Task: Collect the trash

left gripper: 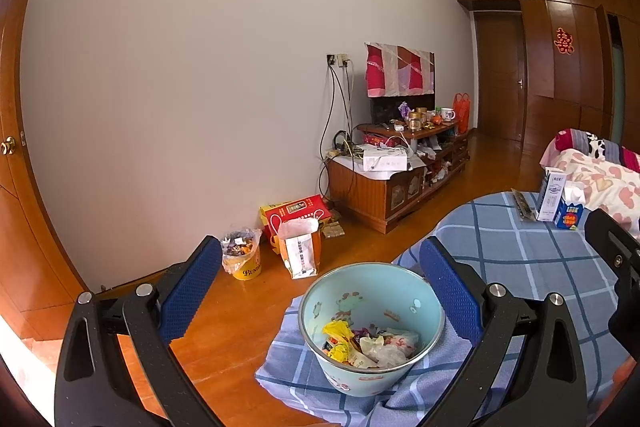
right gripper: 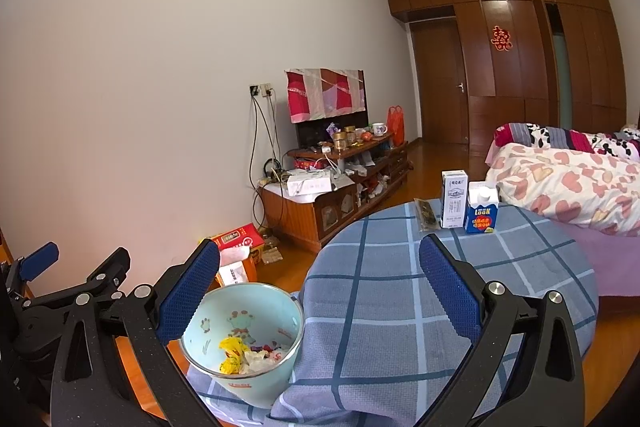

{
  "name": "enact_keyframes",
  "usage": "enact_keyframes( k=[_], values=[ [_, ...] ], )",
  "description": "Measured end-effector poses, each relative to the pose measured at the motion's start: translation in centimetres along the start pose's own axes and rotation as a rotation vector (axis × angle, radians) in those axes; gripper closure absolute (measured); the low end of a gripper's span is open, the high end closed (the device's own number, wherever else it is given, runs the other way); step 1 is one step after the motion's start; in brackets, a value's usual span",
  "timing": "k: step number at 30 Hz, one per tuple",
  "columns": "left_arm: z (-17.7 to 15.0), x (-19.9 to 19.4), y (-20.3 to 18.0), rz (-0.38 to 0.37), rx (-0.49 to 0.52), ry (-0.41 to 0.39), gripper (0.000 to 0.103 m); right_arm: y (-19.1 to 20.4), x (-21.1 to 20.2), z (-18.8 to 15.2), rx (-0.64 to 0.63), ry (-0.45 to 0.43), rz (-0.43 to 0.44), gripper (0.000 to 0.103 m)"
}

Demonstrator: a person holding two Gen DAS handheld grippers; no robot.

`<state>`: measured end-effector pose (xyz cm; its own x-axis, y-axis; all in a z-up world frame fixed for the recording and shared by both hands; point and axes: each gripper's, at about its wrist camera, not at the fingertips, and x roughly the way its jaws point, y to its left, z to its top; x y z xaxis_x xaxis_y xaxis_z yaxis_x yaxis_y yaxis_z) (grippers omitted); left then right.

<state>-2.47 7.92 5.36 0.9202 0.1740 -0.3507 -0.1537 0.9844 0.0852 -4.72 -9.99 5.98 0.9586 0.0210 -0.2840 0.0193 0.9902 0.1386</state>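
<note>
Checked tabletop (right gripper: 400, 287) carries two light, crushable cartons (right gripper: 470, 201), best pinched across their flat sides by right tongs (right gripper: 320, 291), spread like left tongs (left gripper: 320, 291).

In the left wrist view, the right gripper (left gripper: 618, 267) is cut off by the right edge, so its jaws cannot be read. In the right wrist view, the left gripper (right gripper: 60, 279) runs off the left edge, only one blue pad clear. The bin's (right gripper: 208, 331) left rim hides behind a blue finger (right gripper: 188, 295). The wrappers (left gripper: 368, 345) inside are too jumbled to identify. Small items on the TV cabinet (left gripper: 396, 187) blur together.
</note>
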Motion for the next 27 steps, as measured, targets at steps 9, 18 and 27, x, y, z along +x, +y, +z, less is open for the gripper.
enact_keyframes(
  k=[9,18,27],
  values=[
    [-0.11,0.08,-0.06,-0.009,0.000,0.005,0.006,-0.13,0.02,-0.07,0.005,-0.002,-0.004,0.005],
    [-0.11,0.10,-0.04,-0.010,0.000,0.012,0.006,-0.68,0.19,-0.34,0.019,0.009,-0.009,0.005],
    [-0.28,0.17,-0.41,0.003,0.010,0.012,0.006,-0.92,0.16,-0.37,0.023,0.009,-0.015,0.005]
  ],
)
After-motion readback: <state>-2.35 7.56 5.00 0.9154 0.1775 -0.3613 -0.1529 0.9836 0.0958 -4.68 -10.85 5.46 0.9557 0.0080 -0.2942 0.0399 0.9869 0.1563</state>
